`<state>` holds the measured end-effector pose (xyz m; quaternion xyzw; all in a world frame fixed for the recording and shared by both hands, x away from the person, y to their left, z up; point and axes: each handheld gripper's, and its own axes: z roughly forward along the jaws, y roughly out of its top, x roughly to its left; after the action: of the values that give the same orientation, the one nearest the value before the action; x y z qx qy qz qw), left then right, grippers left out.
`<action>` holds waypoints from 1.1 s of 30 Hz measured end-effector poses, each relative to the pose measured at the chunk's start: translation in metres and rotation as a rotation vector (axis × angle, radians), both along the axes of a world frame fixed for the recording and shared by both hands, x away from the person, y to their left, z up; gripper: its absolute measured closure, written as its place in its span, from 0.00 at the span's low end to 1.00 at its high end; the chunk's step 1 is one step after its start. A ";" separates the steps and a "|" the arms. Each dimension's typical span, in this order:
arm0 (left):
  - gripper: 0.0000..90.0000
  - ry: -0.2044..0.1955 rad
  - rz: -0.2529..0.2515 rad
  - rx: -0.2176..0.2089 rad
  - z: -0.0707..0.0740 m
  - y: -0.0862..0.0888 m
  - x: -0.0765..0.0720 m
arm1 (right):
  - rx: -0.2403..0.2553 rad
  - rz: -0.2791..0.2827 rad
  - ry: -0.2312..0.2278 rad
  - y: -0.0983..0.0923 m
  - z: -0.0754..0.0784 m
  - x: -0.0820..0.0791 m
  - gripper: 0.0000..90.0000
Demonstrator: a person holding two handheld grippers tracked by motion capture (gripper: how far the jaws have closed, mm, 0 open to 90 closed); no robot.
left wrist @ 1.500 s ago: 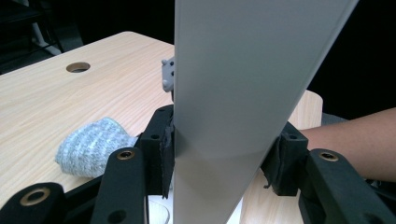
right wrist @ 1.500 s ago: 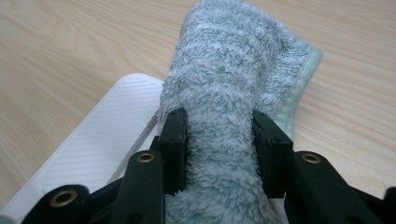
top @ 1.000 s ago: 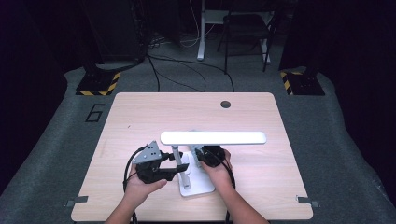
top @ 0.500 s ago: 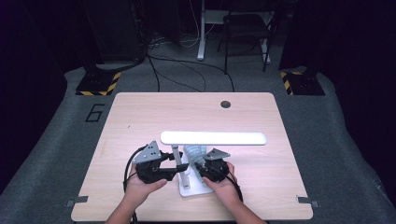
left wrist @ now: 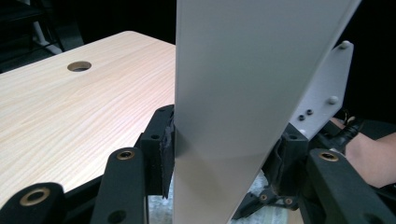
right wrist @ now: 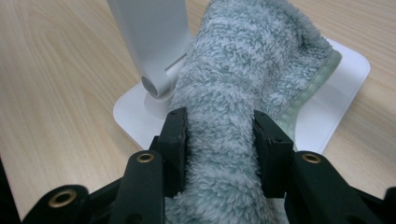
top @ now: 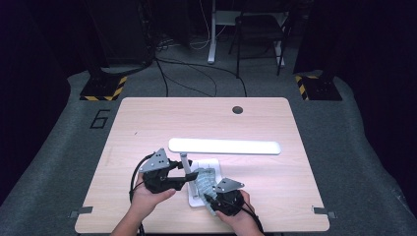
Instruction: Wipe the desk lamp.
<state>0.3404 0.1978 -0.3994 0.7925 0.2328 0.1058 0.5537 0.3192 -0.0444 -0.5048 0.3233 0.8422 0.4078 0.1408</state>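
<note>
At the near edge of the pale wood-grain table (top: 147, 123), the right tongs (top: 210, 195) are clamped on a fluffy grey-green cloth (right wrist: 243, 84); in the right gripper view both black jaws press into its pile from either side. The cloth lies across the flat white square base (right wrist: 336, 93) of a white desk lamp, just beside the foot of the lamp's upright white stem (right wrist: 154, 42), and its far end is bunched over the base's middle. In the high view the cloth (top: 204, 179) lies on the base (top: 211, 163) between the two hands. To the left and a little farther back, the left tongs (top: 189, 174) grip the stem (top: 185, 161) low down; in the left gripper view the stem (left wrist: 243, 93) stands between the jaws with the pads tight against both its sides. Above them the lamp's long white light bar (top: 223, 146) runs level across the table, left to right. Farther back a small round cable hole (top: 237, 109) sits in the table near its far edge.
</note>
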 end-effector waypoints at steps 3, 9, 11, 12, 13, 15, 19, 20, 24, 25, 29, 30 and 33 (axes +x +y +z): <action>0.58 -0.002 -0.003 0.003 0.000 0.000 -0.001 | 0.035 -0.011 0.025 -0.013 -0.002 0.004 0.68; 0.58 -0.007 -0.006 0.012 0.000 -0.002 -0.001 | 0.031 -0.074 0.026 -0.033 -0.003 0.019 0.68; 0.58 -0.006 -0.011 0.019 0.001 -0.002 0.000 | 0.034 -0.106 0.030 -0.034 -0.002 0.025 0.68; 0.58 -0.004 -0.010 0.019 0.001 -0.003 0.000 | 0.035 -0.116 0.042 -0.034 -0.002 0.026 0.68; 0.58 -0.004 -0.008 0.016 0.001 -0.003 -0.001 | 0.037 -0.127 0.044 -0.033 -0.002 0.029 0.67; 0.58 -0.005 -0.006 0.011 0.000 -0.003 0.000 | 0.039 -0.139 0.036 -0.028 -0.001 0.034 0.67; 0.58 -0.006 -0.010 0.011 0.000 -0.003 0.000 | 0.048 -0.131 0.039 -0.012 0.001 0.038 0.67; 0.58 -0.006 -0.010 0.011 0.000 -0.003 0.000 | 0.039 -0.121 0.036 -0.007 0.001 0.039 0.67; 0.58 -0.005 -0.010 0.011 0.000 -0.003 0.000 | 0.020 -0.114 0.027 0.013 0.003 0.048 0.66; 0.58 -0.004 -0.011 0.011 0.000 -0.003 0.000 | 0.012 -0.112 0.017 0.016 0.004 0.052 0.66; 0.58 -0.004 -0.013 0.011 0.000 -0.002 0.000 | 0.005 -0.131 0.002 0.023 0.004 0.072 0.65; 0.58 -0.004 -0.014 0.013 0.000 -0.002 0.000 | 0.006 -0.138 0.002 0.024 0.003 0.076 0.65; 0.58 -0.004 -0.014 0.011 0.000 -0.002 0.000 | 0.011 -0.171 0.010 0.024 0.002 0.090 0.66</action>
<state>0.3406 0.1961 -0.3991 0.7970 0.2256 0.1049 0.5503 0.4093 -0.0204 -0.5026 0.3967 0.8100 0.3975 0.1690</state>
